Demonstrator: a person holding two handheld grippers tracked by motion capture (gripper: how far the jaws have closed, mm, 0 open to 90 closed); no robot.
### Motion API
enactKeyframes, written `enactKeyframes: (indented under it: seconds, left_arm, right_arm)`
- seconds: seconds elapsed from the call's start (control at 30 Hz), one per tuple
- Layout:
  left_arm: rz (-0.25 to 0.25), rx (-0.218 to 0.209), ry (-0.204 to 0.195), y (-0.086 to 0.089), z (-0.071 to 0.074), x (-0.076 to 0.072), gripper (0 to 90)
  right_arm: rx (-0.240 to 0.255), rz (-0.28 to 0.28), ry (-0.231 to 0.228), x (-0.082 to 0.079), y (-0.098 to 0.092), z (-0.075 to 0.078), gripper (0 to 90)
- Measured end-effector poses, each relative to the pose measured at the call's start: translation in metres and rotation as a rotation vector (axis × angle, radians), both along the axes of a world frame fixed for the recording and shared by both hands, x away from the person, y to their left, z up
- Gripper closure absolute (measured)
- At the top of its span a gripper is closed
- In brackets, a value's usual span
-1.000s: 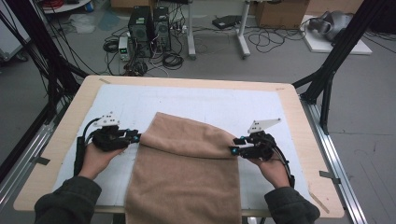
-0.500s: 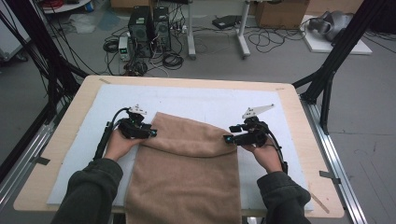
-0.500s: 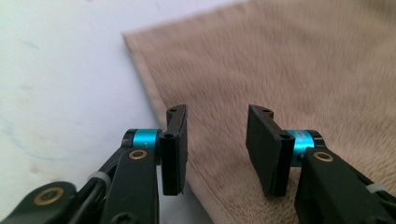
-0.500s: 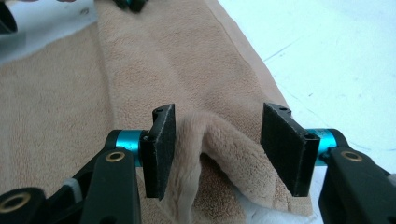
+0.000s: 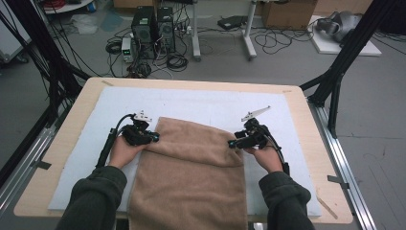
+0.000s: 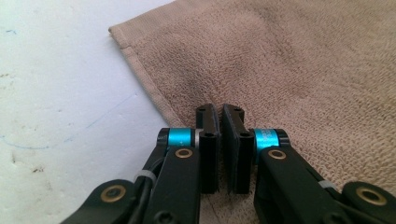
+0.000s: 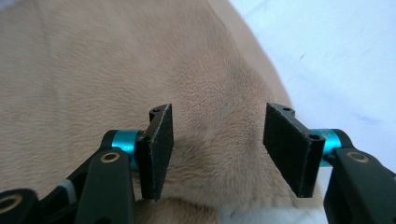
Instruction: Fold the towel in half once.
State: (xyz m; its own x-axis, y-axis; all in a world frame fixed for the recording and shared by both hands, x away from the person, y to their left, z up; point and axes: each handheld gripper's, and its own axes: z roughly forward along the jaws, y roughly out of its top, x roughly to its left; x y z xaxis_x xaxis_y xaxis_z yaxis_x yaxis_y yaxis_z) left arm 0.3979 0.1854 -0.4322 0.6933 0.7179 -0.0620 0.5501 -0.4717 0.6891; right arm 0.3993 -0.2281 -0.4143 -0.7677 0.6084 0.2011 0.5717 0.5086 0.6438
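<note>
At towel (image 5: 191, 172) side edges | left gripper (image 5: 154, 137) just closed, pinching hem | right gripper (image 5: 231, 143) spreading

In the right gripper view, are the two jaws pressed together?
No, the right gripper has a wide gap between its jaws, and the brown towel shows through it.

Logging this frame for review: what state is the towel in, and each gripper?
Brown towel: lying flat on the white mat, its far part folded over, its near end hanging past the table edge.
Left gripper: jaws shut, having just closed, at the towel's left edge; whether cloth is pinched cannot be told.
Right gripper: jaws open, having just widened, over the towel's right edge, gripping nothing.
</note>
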Motion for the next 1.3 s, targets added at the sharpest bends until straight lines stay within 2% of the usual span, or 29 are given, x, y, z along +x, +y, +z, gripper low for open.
enactKeyframes:
  seconds: [0.07, 0.13, 0.17, 0.23, 0.3, 0.4, 0.5, 0.63, 0.7, 0.77, 0.87, 0.93, 0.97, 1.03, 1.1, 1.13, 1.2, 1.27, 1.3]
  left_arm:
    - [-0.007, 0.005, -0.003, 0.0, 0.002, -0.002, 85.4]
    - [-0.007, -0.014, -0.029, 0.001, 0.006, -0.006, 85.5]
    - [-0.002, -0.039, -0.043, 0.004, 0.009, -0.008, 85.5]
    - [0.01, -0.075, -0.051, 0.01, 0.014, -0.01, 85.5]
    - [0.012, -0.09, -0.059, 0.015, 0.018, -0.011, 85.5]
    - [0.009, -0.088, -0.088, 0.019, 0.024, -0.019, 85.5]
    - [0.006, -0.111, -0.13, 0.022, 0.028, -0.031, 85.4]
    - [0.0, -0.137, -0.178, 0.026, 0.036, -0.05, 85.2]
    - [-0.017, -0.133, -0.19, 0.028, 0.037, -0.059, 85.1]
    - [-0.033, -0.115, -0.17, 0.029, 0.033, -0.065, 84.6]
    - [-0.057, -0.107, -0.136, 0.028, 0.023, -0.07, 82.3]
    - [-0.063, -0.083, -0.144, 0.026, 0.019, -0.075, 82.7]
    - [-0.066, -0.081, -0.161, 0.025, 0.018, -0.079, 83.2]
    - [-0.062, -0.089, -0.178, 0.027, 0.018, -0.085, 83.3]
    - [-0.061, -0.115, -0.186, 0.03, 0.018, -0.092, 84.2]
    - [-0.066, -0.112, -0.193, 0.031, 0.018, -0.095, 84.3]
    - [-0.072, -0.112, -0.181, 0.033, 0.014, -0.102, 84.2]
    - [-0.09, -0.11, -0.175, 0.033, 0.011, -0.108, 83.9]
    - [-0.098, -0.112, -0.163, 0.033, 0.01, -0.109, 82.9]
  right_arm:
    - [-0.002, 0.025, 0.056, 0.005, 0.004, -0.01, 53.9]
    - [-0.007, 0.057, 0.082, 0.005, 0.009, -0.016, 69.0]
    - [0.003, 0.07, 0.075, 0.005, 0.01, -0.016, 75.9]
    - [-0.024, 0.073, 0.02, 0.002, 0.011, -0.01, 79.3]
    - [-0.008, 0.068, -0.019, -0.002, 0.01, -0.001, 80.0]
    - [0.021, 0.083, -0.068, -0.01, 0.006, 0.014, 80.4]
    - [0.059, 0.108, -0.109, -0.021, 0.004, 0.03, 80.5]
    - [0.065, 0.155, -0.155, -0.041, 0.005, 0.045, 80.5]
    - [0.076, 0.178, -0.177, -0.052, 0.004, 0.05, 80.5]
    - [0.071, 0.196, -0.179, -0.059, 0.005, 0.05, 80.5]
    - [0.059, 0.214, -0.164, -0.064, 0.007, 0.041, 80.5]
    - [0.07, 0.227, -0.142, -0.064, 0.009, 0.032, 80.5]
    - [0.075, 0.23, -0.135, -0.066, 0.009, 0.029, 80.5]
    - [0.088, 0.24, -0.137, -0.07, 0.011, 0.026, 80.5]
    - [0.098, 0.252, -0.14, -0.077, 0.011, 0.026, 80.4]
    - [0.109, 0.264, -0.149, -0.082, 0.011, 0.027, 80.5]
    - [0.115, 0.284, -0.163, -0.093, 0.011, 0.03, 80.5]
    - [0.127, 0.315, -0.149, -0.1, 0.011, 0.03, 80.4]
    - [0.114, 0.318, -0.151, -0.102, 0.011, 0.029, 79.6]
